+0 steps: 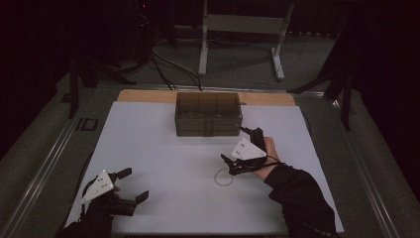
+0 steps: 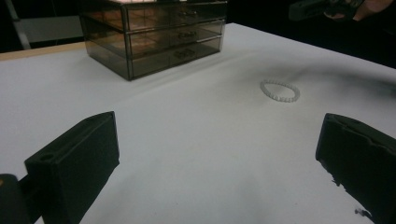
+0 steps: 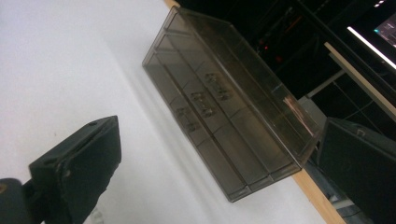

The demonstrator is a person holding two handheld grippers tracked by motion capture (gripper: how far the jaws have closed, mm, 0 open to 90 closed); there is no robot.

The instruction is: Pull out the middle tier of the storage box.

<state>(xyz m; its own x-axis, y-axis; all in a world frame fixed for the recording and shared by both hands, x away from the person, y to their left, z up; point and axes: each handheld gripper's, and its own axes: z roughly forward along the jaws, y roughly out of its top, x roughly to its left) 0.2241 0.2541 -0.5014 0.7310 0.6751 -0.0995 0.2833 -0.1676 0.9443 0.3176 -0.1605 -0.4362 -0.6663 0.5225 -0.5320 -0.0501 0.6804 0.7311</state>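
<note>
A white bead bracelet (image 1: 224, 177) lies flat on the white table cover (image 1: 163, 148), toward the near right of the sheet as the high view shows it, well short of the front edge. In the left gripper view the bracelet (image 2: 279, 90) shows as a closed ring of small pale beads, lying free on the cover with nothing touching it. The right gripper (image 1: 242, 148) hovers just beyond it, at about one o'clock from the bracelet, held by the person's right hand (image 1: 270, 151) in a dark sleeve; its two black jaws stand wide apart and grasp nothing. In the right gripper view those jaws frame the smoky transparent drawer box (image 3: 224, 107), which appears tilted there because the hand is turned. From the bracelet, this three-drawer box (image 1: 208, 114) sits at about eleven o'clock, at the far middle of the cover, with its drawer fronts facing the person and all three drawers pushed in. The left gripper (image 1: 130, 184) rests well apart at about nine o'clock from the bracelet, near the front left corner of the cover, with its grey three-cornered plate facing up; its jaws are likewise spread wide with nothing between them, as the left gripper view confirms. Behind the table, a pale metal frame (image 1: 242, 29) stands on the dark floor.
</note>
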